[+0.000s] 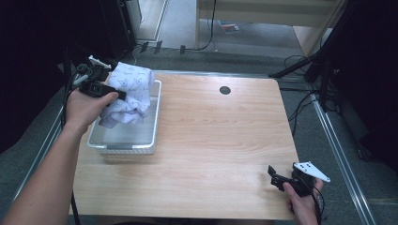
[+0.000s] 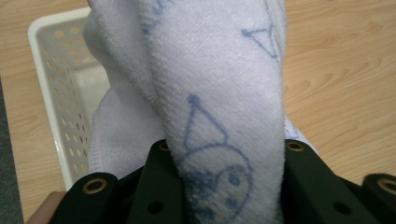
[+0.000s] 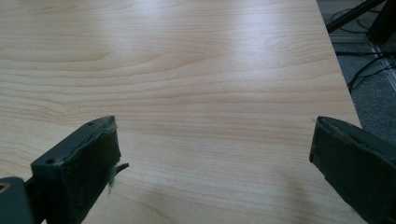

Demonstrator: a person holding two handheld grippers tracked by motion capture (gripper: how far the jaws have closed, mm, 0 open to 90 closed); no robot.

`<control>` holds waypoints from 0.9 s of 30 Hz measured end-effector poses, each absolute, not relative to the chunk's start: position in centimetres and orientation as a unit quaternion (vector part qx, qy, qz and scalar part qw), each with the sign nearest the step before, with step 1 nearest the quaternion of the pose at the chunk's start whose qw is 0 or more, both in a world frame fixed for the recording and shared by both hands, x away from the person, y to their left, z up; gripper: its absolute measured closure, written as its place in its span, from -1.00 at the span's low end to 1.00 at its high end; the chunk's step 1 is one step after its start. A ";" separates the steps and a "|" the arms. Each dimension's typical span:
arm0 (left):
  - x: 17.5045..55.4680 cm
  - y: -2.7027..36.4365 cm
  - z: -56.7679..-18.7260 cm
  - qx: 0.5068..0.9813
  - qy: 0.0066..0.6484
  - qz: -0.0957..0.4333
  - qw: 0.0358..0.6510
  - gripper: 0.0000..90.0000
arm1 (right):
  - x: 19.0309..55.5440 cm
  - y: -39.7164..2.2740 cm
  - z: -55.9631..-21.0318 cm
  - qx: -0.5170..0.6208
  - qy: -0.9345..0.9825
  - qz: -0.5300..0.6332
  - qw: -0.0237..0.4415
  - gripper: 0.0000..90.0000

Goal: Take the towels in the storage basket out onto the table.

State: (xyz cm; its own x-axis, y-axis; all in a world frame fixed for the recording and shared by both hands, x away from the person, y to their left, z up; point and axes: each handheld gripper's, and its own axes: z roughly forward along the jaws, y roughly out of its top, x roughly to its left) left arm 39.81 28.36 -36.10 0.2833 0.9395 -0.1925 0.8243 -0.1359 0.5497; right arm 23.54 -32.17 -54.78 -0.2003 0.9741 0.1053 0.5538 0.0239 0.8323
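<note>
A white towel with blue line drawings [image 1: 132,92] hangs bunched over the white perforated basket [image 1: 126,146] at the table's left. My left gripper [image 1: 121,95] is shut on the towel [image 2: 219,93], which fills the gap between its black jaws; part of the cloth drapes down into the basket [image 2: 51,88]. My right gripper [image 1: 273,177] rests low at the table's front right corner, held by a hand. Its two jaws stand wide apart over bare wood [image 3: 212,140] with nothing between them; a bit of fluff clings to one pad [image 3: 100,158].
The wooden table [image 1: 216,136] has a small dark round grommet [image 1: 225,90] near its far edge. Cables and black stand legs [image 1: 305,65] lie on the grey floor beyond and to the right of the table.
</note>
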 end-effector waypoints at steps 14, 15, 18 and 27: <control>39.6 25.8 -34.0 0.758 0.570 0.103 0.300 0.63 | 23.4 -32.0 -54.8 0.571 0.666 0.393 0.276 -0.98; 39.7 25.6 -33.9 0.760 0.568 0.101 0.300 0.63 | 23.4 -32.0 -54.8 0.571 0.666 0.393 0.276 -0.98; 39.8 24.8 -33.6 0.762 0.564 0.105 0.300 0.63 | 23.4 -32.0 -54.8 0.571 0.666 0.394 0.275 -0.98; 40.0 22.7 -32.9 0.771 0.550 0.103 0.304 0.63 | 23.5 -32.0 -54.8 0.571 0.666 0.395 0.273 -0.98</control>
